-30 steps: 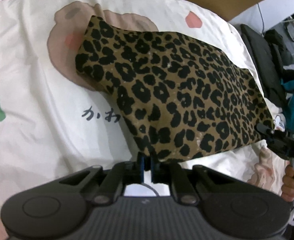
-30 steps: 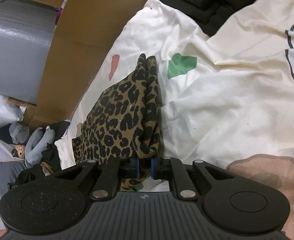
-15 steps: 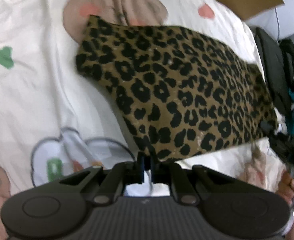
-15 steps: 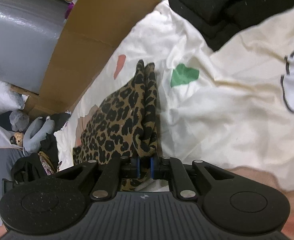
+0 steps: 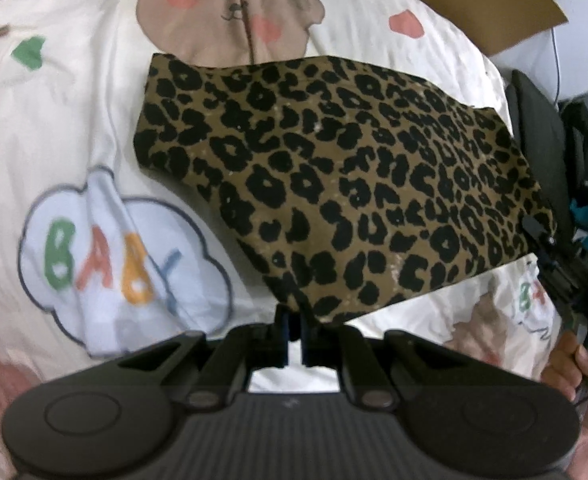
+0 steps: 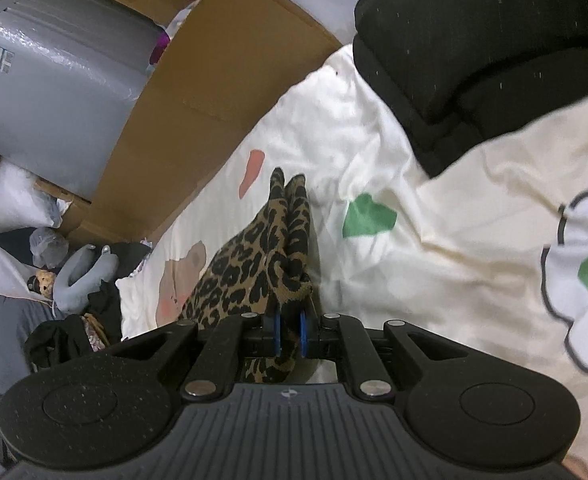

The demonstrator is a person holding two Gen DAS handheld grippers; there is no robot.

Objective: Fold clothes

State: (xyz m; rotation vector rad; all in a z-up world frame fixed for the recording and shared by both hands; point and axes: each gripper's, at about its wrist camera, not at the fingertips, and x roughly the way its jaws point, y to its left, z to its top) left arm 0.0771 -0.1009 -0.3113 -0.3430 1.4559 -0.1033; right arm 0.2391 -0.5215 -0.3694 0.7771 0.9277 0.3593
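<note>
A leopard-print garment (image 5: 342, 184) hangs stretched above a cream bedsheet (image 5: 69, 128) printed with bears and a "BABY" cloud. My left gripper (image 5: 292, 320) is shut on its near corner. In the left wrist view my right gripper (image 5: 534, 229) pinches the opposite corner at the right edge, a hand below it. In the right wrist view the same garment (image 6: 253, 264) runs away from me as a narrow doubled band, and my right gripper (image 6: 288, 330) is shut on its end, cloth bunched between the blue pads.
A pile of black clothing (image 6: 482, 52) lies on the sheet at the upper right. A brown cardboard sheet (image 6: 213, 80) and a grey case (image 6: 53, 80) stand beyond the bed's edge. More dark clothes (image 5: 546, 148) lie past the garment's right end.
Both grippers have carried the garment across the sheet and slightly up. In the left wrist view the bear print is now uncovered and the "BABY" cloud has come into view.
</note>
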